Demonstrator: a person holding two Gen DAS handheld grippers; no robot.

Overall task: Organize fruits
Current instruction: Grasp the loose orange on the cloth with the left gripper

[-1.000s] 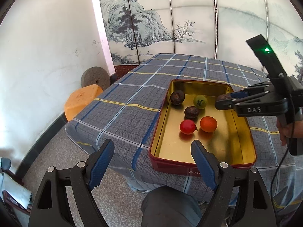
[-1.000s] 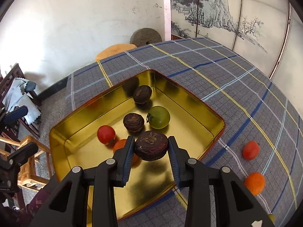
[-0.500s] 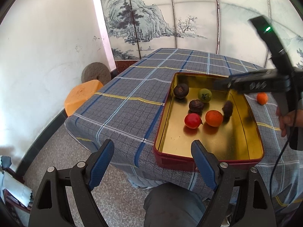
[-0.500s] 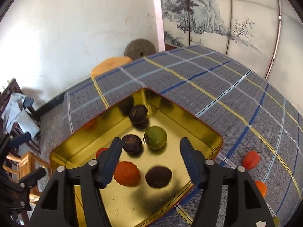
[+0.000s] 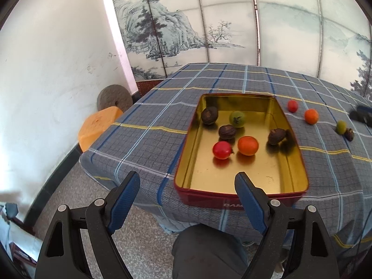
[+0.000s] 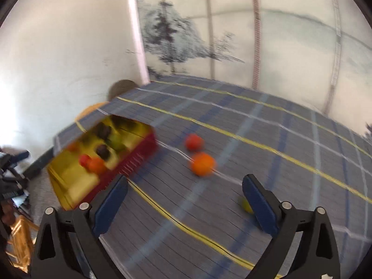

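A red tin with a gold inside (image 5: 239, 198) sits on the checked tablecloth and holds several fruits, among them a dark wrinkled fruit (image 5: 276, 136) by its right wall. A red fruit (image 5: 292, 105), an orange fruit (image 5: 311, 116), a green fruit (image 5: 341, 127) and a small dark fruit (image 5: 349, 134) lie on the cloth to the right. My left gripper (image 5: 187, 193) is open and empty, off the table's near edge. My right gripper (image 6: 184, 196) is open and empty over the cloth. The tin (image 6: 137, 160) is at its left; the red fruit (image 6: 194, 141) and orange fruit (image 6: 202, 164) lie ahead. The right wrist view is blurred.
An orange stool (image 5: 97, 127) and a round grey stone (image 5: 114, 97) stand by the white wall, left of the table. A painted screen (image 5: 209, 23) stands behind the table. A chair (image 6: 16, 239) is at the far left of the right wrist view.
My right gripper opened and dropped the dark wrinkled fruit into the tin, then swung right, away from the tin, toward the loose fruits. My left gripper stayed open.
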